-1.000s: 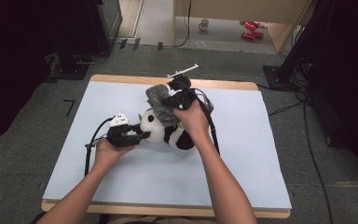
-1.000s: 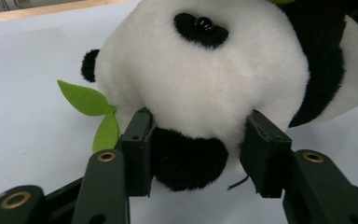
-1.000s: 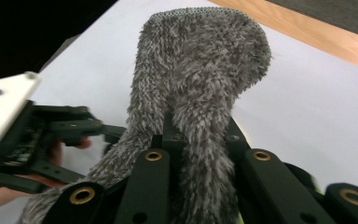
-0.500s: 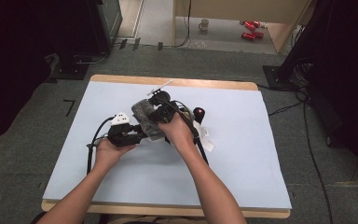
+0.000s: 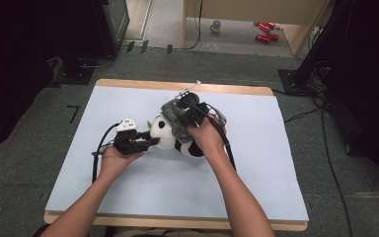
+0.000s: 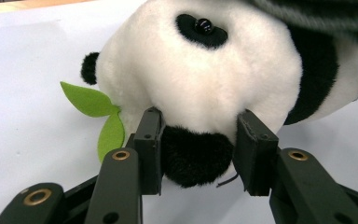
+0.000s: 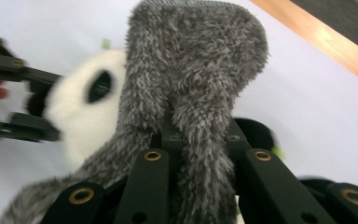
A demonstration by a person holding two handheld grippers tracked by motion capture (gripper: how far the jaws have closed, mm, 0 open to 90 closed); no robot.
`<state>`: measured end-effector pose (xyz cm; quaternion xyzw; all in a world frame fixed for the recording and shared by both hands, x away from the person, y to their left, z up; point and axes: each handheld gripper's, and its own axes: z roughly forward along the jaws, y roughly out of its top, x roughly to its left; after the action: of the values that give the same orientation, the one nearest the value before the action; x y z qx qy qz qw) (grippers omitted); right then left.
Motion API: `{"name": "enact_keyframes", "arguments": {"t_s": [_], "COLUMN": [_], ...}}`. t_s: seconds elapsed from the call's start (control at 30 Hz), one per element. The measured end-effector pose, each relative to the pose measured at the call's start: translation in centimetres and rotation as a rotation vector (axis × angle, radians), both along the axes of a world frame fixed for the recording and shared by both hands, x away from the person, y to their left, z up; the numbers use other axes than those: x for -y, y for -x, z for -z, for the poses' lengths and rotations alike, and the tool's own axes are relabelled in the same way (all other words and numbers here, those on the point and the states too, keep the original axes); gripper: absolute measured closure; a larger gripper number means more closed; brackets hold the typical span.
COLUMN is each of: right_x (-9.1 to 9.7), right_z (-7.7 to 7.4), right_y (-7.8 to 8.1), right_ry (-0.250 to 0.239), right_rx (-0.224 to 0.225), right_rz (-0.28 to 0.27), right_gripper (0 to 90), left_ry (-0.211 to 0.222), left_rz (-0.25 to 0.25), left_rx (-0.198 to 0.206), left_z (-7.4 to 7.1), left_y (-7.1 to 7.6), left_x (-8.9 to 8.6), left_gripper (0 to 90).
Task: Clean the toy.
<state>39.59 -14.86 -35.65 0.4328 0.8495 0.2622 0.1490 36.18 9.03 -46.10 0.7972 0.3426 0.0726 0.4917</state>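
Dressing the panda toy, mid-table

Left gripper (image 5: 150, 141) is lying level, jaws just closing onto the plush panda's (image 5: 170, 138) black ear; right gripper (image 5: 177, 112) is angling down, clamping the grey furry cloth (image 7: 191, 70) over the panda. Blue mat (image 5: 128, 197) is lying open all round.

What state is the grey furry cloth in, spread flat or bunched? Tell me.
Bunched. The grey furry cloth is folded on itself and pinched in the shut right gripper, hanging over the panda toy, not spread out.

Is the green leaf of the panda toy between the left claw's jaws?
No, the green leaf lies outside the left claw, whose jaws flank the panda's black ear.
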Motion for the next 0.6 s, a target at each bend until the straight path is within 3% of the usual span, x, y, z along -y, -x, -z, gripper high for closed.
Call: {"name": "enact_keyframes", "arguments": {"t_s": [0.13,0.23,0.27,0.6], "right_x": [1.8,2.4,2.3,-2.2], "right_z": [-0.4,-1.0,-1.2,-2.3], "right_y": [-0.3,-0.4,-0.4,0.3], "right_ry": [-0.031,-0.097,-0.126,-0.212], "right_rx": [-0.016,-0.027,-0.030,-0.021], "right_rz": [0.047,0.065,0.061,-0.032], "right_gripper": [78.3,78.5,78.5,78.5], "left_ry": [0.004,0.002,0.002,0.008], "left_rz": [-0.002,-0.004,-0.004,-0.006], "left_rx": [-0.002,-0.003,-0.003,0.001], "left_z": [0.0,0.0,0.0,0.1], "left_y": [0.1,0.1,0.1,0.1], "left_x": [0.0,0.0,0.0,-0.1], "left_gripper": [58.5,58.4,58.4,58.1]}}
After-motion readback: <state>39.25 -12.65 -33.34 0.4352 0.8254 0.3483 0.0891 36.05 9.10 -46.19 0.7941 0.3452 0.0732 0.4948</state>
